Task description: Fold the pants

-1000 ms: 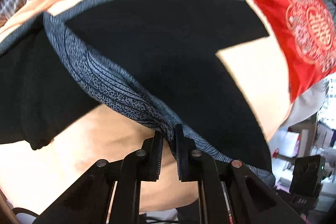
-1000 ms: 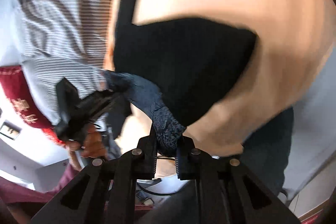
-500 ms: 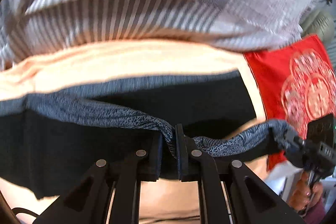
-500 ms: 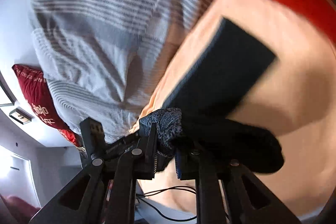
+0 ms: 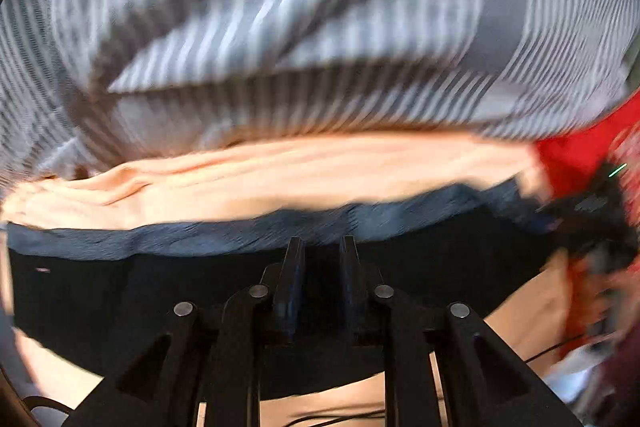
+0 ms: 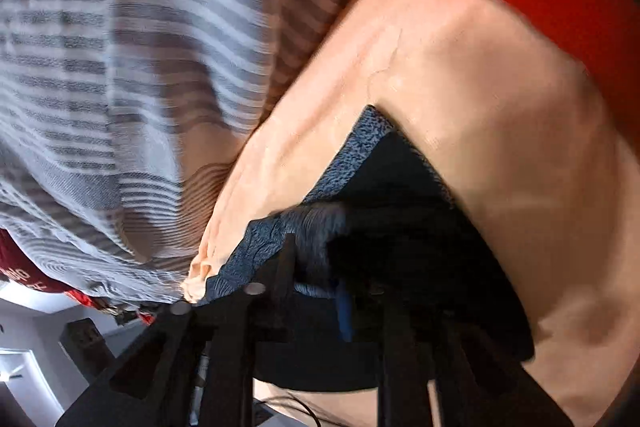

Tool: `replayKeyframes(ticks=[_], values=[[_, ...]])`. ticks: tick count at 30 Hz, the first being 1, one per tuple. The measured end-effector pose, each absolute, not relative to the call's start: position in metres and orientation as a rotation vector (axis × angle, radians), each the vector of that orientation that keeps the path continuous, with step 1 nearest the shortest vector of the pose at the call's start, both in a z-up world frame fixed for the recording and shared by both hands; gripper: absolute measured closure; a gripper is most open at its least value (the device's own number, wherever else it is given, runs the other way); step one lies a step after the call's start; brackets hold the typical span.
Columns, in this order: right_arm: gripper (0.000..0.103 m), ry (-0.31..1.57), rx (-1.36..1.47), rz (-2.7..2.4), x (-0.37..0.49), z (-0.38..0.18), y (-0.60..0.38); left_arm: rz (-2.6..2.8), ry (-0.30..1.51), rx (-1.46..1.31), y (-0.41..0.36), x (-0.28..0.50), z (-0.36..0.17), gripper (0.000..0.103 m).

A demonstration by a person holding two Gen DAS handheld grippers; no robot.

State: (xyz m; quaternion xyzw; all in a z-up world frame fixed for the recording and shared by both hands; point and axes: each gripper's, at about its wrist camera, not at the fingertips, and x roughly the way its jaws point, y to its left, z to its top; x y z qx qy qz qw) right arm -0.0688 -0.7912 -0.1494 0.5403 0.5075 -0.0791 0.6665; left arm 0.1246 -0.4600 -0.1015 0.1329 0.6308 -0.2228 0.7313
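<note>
The striped quilt (image 5: 320,27) fills the background; the peach sheet (image 5: 280,171) lies below it. The pants (image 5: 160,299) lie flat on the sheet, waistband (image 5: 180,241) along the far edge. Step in hand, by judgement: laying down a fold. Left gripper (image 5: 320,251): fingers slightly apart at the waistband; whether cloth sits between them cannot be told. Right gripper (image 6: 312,263): clamped on the bunched waistband. Next move calls for releasing, then withdrawing without dragging the cloth.
</note>
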Motion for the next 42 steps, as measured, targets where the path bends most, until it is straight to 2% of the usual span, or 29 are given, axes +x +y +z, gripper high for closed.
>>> replayKeyframes(ticks=[1,2,6,7,9,10,11,12,14,17,18,19,21,24,26,29,31,34,35,37,42], values=[[0.042,1.116,1.149,-0.192,-0.072,-0.134,-0.791,-0.475,1.413,0.326,-0.456,0.121,-0.112,0.083],[0.034,1.094,1.075,-0.215,-0.076,-0.120,-0.789,-0.451,1.446,0.357,-0.452,0.117,-0.126,0.083],[0.032,1.218,0.734,-0.341,-0.095,-0.099,-0.773,-0.369,1.525,0.374,-0.442,0.098,-0.165,0.083],[0.034,1.240,0.728,-0.330,-0.098,-0.104,-0.770,-0.342,1.537,0.373,-0.440,0.093,-0.173,0.083],[0.048,1.302,0.767,-0.317,-0.103,-0.123,-0.767,-0.314,1.546,0.364,-0.439,0.088,-0.181,0.083],[0.067,1.327,0.779,-0.333,-0.104,-0.131,-0.765,-0.306,1.544,0.370,-0.440,0.087,-0.182,0.083],[0.078,1.320,0.764,-0.356,-0.107,-0.131,-0.764,-0.303,1.539,0.379,-0.441,0.086,-0.181,0.083],[0.081,1.297,0.764,-0.359,-0.107,-0.127,-0.766,-0.308,1.535,0.384,-0.443,0.086,-0.178,0.083],[0.083,1.266,0.766,-0.378,-0.116,-0.118,-0.766,-0.337,1.512,0.372,-0.443,0.087,-0.169,0.083],[0.080,1.360,0.842,-0.389,-0.132,-0.143,-0.769,-0.333,1.517,0.420,-0.443,0.089,-0.176,0.083],[0.072,1.343,0.868,-0.414,-0.135,-0.139,-0.771,-0.311,1.544,0.429,-0.441,0.091,-0.185,0.083],[0.055,1.336,0.867,-0.450,-0.136,-0.133,-0.773,-0.297,1.552,0.421,-0.440,0.092,-0.187,0.083],[0.053,1.244,0.800,-0.474,-0.133,-0.106,-0.771,-0.290,1.535,0.382,-0.436,0.094,-0.183,0.083],[0.061,1.179,0.711,-0.345,-0.103,-0.086,-0.755,-0.308,1.505,0.377,-0.442,0.096,-0.178,0.083],[0.076,1.221,0.658,-0.276,-0.070,-0.098,-0.744,-0.310,1.508,0.391,-0.451,0.096,-0.184,0.083],[0.088,1.292,0.598,-0.268,-0.043,-0.129,-0.741,-0.300,1.477,0.415,-0.467,0.096,-0.194,0.083],[0.103,1.272,0.584,-0.304,-0.035,-0.140,-0.754,-0.286,1.469,0.398,-0.474,0.100,-0.198,0.083],[0.103,1.192,0.691,-0.430,-0.037,-0.130,-0.776,-0.300,1.471,0.356,-0.468,0.100,-0.197,0.083],[0.096,1.191,0.695,-0.484,-0.040,-0.125,-0.779,-0.299,1.474,0.351,-0.464,0.099,-0.196,0.083],[0.091,1.184,0.728,-0.507,-0.048,-0.115,-0.779,-0.288,1.487,0.344,-0.449,0.100,-0.191,0.083],[0.089,1.235,0.648,-0.330,-0.063,-0.097,-0.705,-0.308,1.458,0.324,-0.428,0.097,-0.175,0.083]])
